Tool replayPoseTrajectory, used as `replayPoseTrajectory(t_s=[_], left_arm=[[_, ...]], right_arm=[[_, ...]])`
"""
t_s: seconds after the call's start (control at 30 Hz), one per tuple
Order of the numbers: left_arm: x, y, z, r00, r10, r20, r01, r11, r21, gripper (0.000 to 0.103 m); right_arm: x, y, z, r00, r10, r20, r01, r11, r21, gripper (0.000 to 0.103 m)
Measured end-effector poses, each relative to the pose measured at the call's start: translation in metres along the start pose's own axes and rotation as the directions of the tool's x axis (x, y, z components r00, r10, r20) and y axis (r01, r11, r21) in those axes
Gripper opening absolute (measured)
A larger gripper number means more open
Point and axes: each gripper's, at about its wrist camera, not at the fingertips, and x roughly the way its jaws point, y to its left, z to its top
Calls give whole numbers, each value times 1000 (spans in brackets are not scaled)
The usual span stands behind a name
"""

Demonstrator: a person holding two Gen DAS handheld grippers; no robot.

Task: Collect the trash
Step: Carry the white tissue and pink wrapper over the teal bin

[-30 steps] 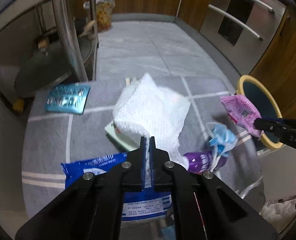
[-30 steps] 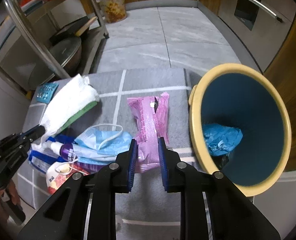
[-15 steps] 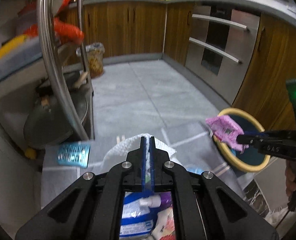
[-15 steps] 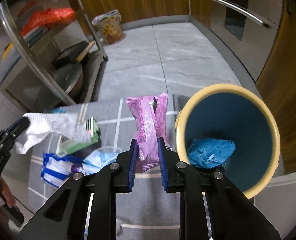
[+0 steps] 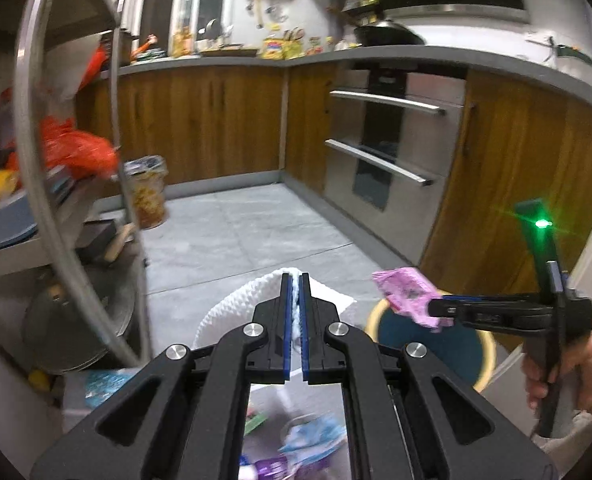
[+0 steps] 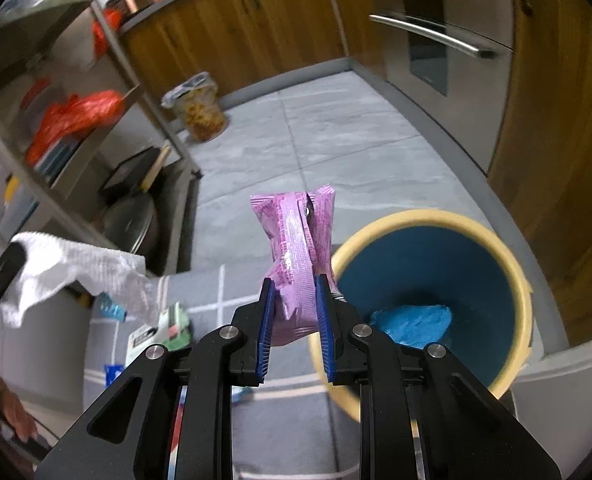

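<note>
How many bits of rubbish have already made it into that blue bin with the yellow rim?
1: a crumpled blue wad lying at the bottom of the bin. The near part of the bin's floor is hidden behind the right gripper and its pink wrapper, so more could be there.

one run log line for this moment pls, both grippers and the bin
left gripper: shut on white paper towel, lifted | right gripper: shut on pink wrapper, beside bin rim | bin: holds blue trash

Bin right of mat; crumpled glove inside. Wrapper above bin's left rim. Paper towel raised over mat's left side. Shelf rack behind left.
</note>
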Motion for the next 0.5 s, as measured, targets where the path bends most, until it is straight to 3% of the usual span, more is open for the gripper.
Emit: replayPoseTrajectory(t_s=[0.27,0.5], left_arm=[[25,-47,-4,993,-121,-13,121,991,63,3],[49,-79,-15,975,-214,-60,218,973,78,3]], right_arm=[[7,-45,9,997,-80,-13,81,992,92,22],[17,-82,4,987,-143,-71,154,970,190,22]])
